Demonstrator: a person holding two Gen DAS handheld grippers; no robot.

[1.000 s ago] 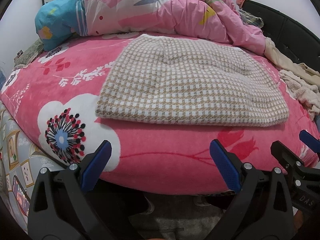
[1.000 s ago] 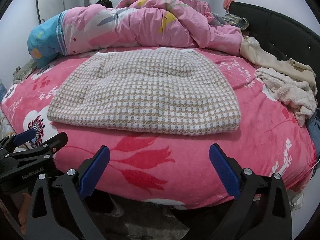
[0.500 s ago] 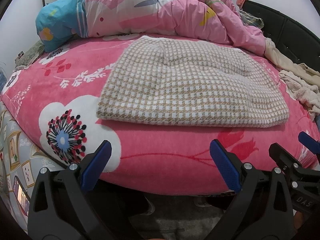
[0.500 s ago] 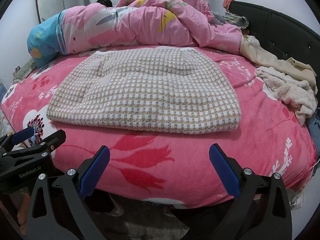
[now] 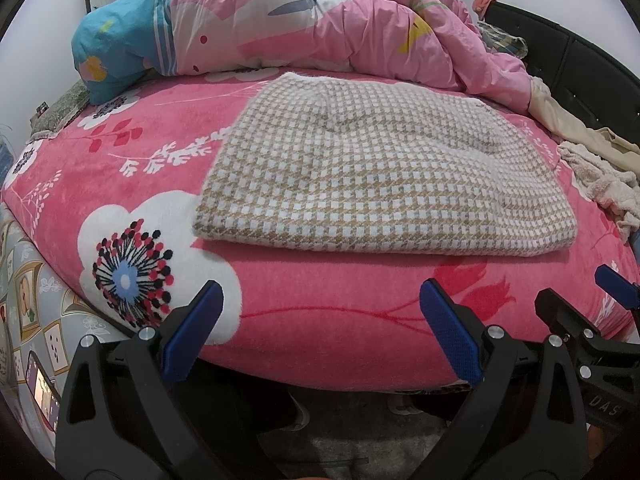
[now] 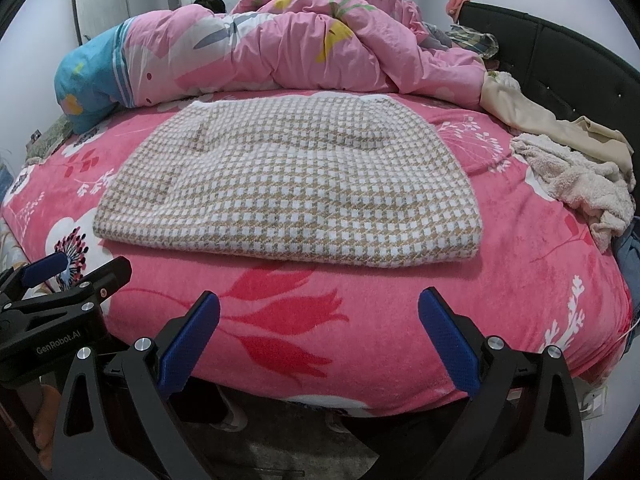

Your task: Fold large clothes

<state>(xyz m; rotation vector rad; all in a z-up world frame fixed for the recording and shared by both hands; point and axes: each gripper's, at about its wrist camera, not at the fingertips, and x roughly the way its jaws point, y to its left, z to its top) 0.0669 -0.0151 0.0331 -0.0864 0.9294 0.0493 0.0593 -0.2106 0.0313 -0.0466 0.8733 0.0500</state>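
A beige and white houndstooth garment (image 5: pixel 380 176) lies folded into a flat rectangle on the pink floral bed cover (image 5: pixel 168 152); it also shows in the right wrist view (image 6: pixel 292 184). My left gripper (image 5: pixel 320 332) is open and empty, held off the bed's near edge, short of the garment. My right gripper (image 6: pixel 318 336) is open and empty, also off the near edge. Each gripper shows at the side of the other's view: the right one (image 5: pixel 580 304), the left one (image 6: pixel 76 272).
A bunched pink and blue duvet (image 6: pixel 260 52) lies across the back of the bed. Cream and beige clothes (image 6: pixel 576 176) are piled at the right by the dark headboard (image 6: pixel 560 52). The floor is below the bed edge.
Both grippers have drawn back and down slightly from the bed; the garment lies still and both stay open.
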